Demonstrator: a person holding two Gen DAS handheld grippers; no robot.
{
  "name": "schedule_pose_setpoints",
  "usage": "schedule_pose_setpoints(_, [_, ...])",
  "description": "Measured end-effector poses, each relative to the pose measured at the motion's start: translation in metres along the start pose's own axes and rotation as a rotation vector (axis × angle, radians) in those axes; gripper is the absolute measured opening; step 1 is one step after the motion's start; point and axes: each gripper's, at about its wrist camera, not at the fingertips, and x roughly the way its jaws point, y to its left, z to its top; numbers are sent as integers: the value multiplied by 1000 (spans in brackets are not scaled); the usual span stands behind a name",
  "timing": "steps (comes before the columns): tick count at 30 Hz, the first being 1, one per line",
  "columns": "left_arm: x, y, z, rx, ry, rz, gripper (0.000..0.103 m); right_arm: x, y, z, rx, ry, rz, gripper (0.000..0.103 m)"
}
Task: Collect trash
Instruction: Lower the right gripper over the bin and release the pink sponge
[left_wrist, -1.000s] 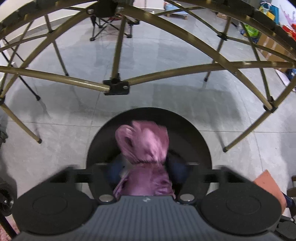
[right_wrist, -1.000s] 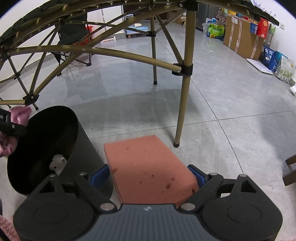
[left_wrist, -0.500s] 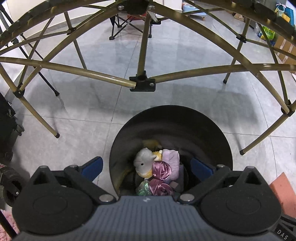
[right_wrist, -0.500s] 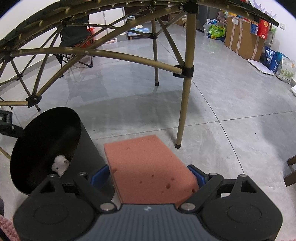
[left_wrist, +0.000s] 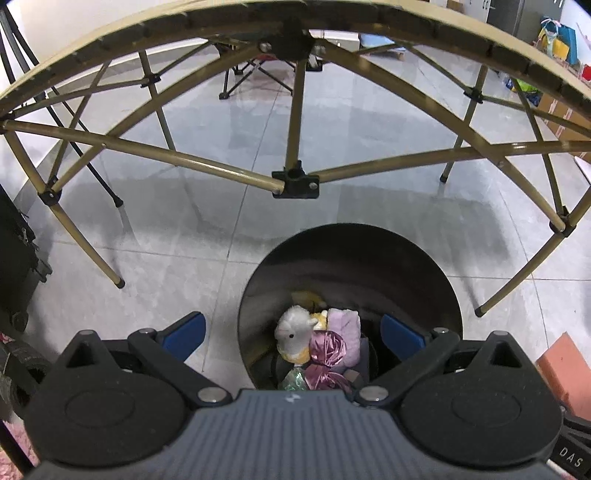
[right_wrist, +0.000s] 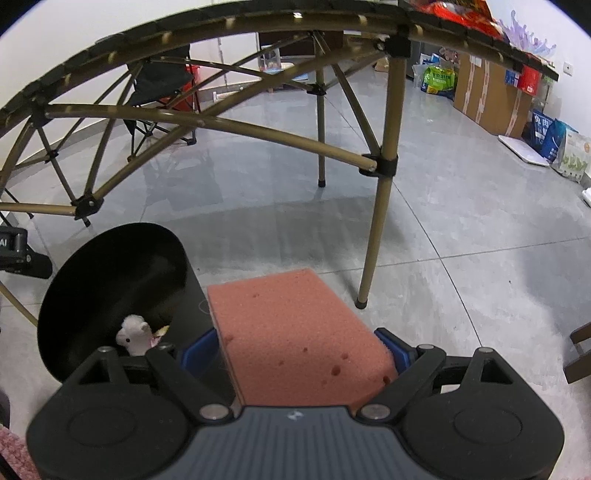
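Observation:
A black round bin (left_wrist: 351, 258) stands on the grey tiled floor under a folding table. Inside it lie a white plush toy (left_wrist: 293, 334), a crumpled pink foil wrapper (left_wrist: 327, 347) and a lilac cloth (left_wrist: 345, 323). My left gripper (left_wrist: 291, 332) hovers over the bin's near rim, open wide, with nothing between its blue pads (left_wrist: 184, 332). My right gripper (right_wrist: 295, 350) is shut on a large orange sponge (right_wrist: 295, 325), which hangs just right of the bin (right_wrist: 110, 266). The plush toy (right_wrist: 133, 334) shows inside. The sponge's corner (left_wrist: 565, 373) shows at the lower right of the left wrist view.
Gold table legs and cross braces (left_wrist: 295, 181) span the space behind the bin; one leg (right_wrist: 380, 229) stands just beyond the sponge. A folding chair (right_wrist: 159, 85) is at the back. Cardboard boxes and bags (right_wrist: 487, 92) line the right wall. A black case (left_wrist: 14, 266) stands at left.
The pink wrapper that was between my left jaws has dropped into the bin. The left jaws opened wide and the gripper drew back and up. The right gripper stayed still with the sponge.

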Motion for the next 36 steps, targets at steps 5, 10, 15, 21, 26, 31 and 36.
schedule_pose_setpoints(5, [-9,14,-3,-7,-33,18,103,-8,10,4,-15,-25,9,90])
schedule_pose_setpoints(10, [-17,30,-4,-36,-48,23,103,-15,25,7,-43,-47,14,90])
schedule_pose_setpoints(15, [-25,46,-5,-57,-68,25,103,-20,42,11,-68,-68,25,90])
schedule_pose_setpoints(21, [-29,72,-7,-93,-74,30,103,-23,64,19,-90,-87,53,90])
schedule_pose_setpoints(26, [-28,98,-10,-134,-63,48,103,-22,89,26,-116,-99,89,90])
schedule_pose_setpoints(31, [-25,123,-16,-162,-53,75,103,-21,117,32,-146,-108,132,90])
schedule_pose_setpoints(36, [-25,147,-21,-194,-54,102,103,-15,144,39,-158,-106,182,90])
